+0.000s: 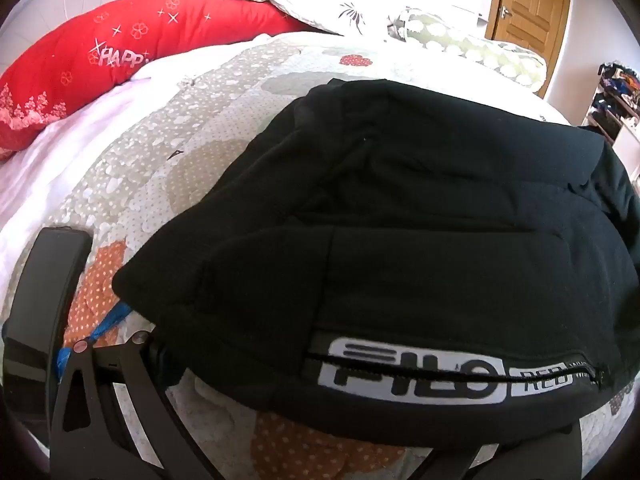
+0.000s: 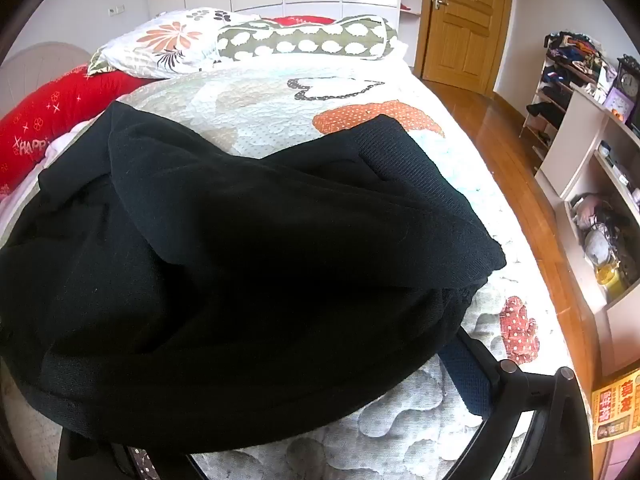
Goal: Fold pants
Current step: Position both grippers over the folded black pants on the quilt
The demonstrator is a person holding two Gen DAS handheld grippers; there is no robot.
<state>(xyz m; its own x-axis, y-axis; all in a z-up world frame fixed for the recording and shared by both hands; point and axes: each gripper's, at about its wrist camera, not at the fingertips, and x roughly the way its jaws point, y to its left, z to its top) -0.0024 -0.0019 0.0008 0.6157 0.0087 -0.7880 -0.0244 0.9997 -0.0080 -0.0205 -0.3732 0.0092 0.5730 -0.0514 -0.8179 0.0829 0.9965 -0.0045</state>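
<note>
Black pants (image 1: 420, 232) with a white FILO logo lie bunched in folded layers on the patterned quilt (image 1: 168, 168). In the left wrist view one finger (image 1: 44, 288) of my left gripper stands wide to the left of the cloth; the other finger is hidden under the pants. In the right wrist view the pants (image 2: 240, 264) drape over my right gripper; one finger (image 2: 468, 376) shows at the right edge of the cloth, the other is hidden beneath it. Whether either gripper pinches fabric is not visible.
A red pillow (image 1: 104, 60) lies at the far left, flowered pillows (image 2: 224, 40) at the head of the bed. The bed's right edge drops to a wooden floor (image 2: 516, 184), with shelves (image 2: 600, 200) and a wooden door (image 2: 464, 20) beyond.
</note>
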